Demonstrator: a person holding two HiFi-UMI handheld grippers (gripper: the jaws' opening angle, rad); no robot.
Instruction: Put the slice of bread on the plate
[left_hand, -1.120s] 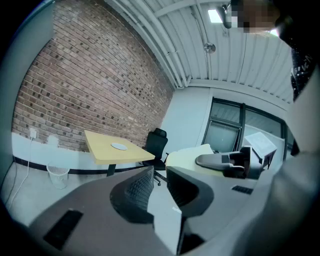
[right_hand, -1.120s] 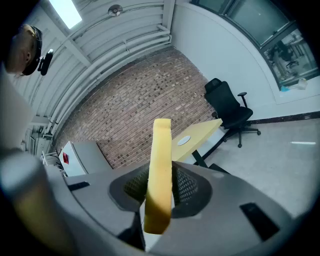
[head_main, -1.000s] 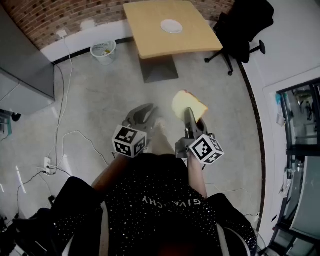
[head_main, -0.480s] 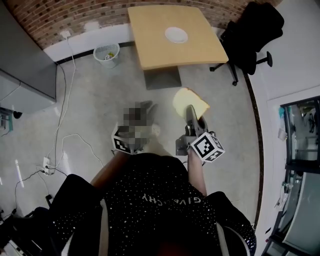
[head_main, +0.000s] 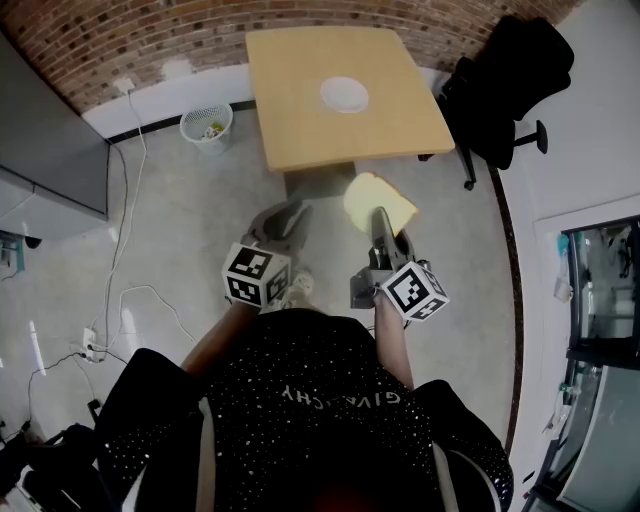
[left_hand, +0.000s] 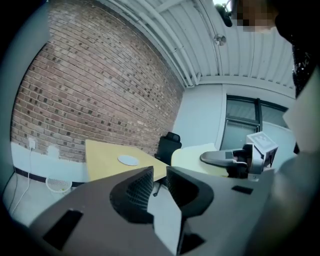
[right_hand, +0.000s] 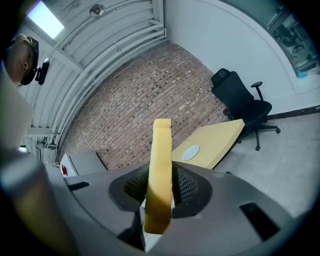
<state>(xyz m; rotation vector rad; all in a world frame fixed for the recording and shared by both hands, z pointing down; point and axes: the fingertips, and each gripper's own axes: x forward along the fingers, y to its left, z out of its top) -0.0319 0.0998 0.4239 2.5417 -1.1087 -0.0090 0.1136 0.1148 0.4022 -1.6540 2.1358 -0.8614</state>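
A slice of bread stands on edge between the jaws of my right gripper, which is shut on it. In the right gripper view the bread rises upright between the pads. A white plate lies on a wooden table ahead of both grippers, a short way beyond the bread. My left gripper is held beside the right one, with a narrow gap between its jaws and nothing in them. The left gripper view shows the plate far off on the table.
A black office chair stands right of the table. A white wastebasket sits by the brick wall at the left. A grey cabinet and loose cables are on the left side of the floor.
Both grippers have moved forward toward the table, which now lies closer to them. The bread stays in the right gripper's jaws.
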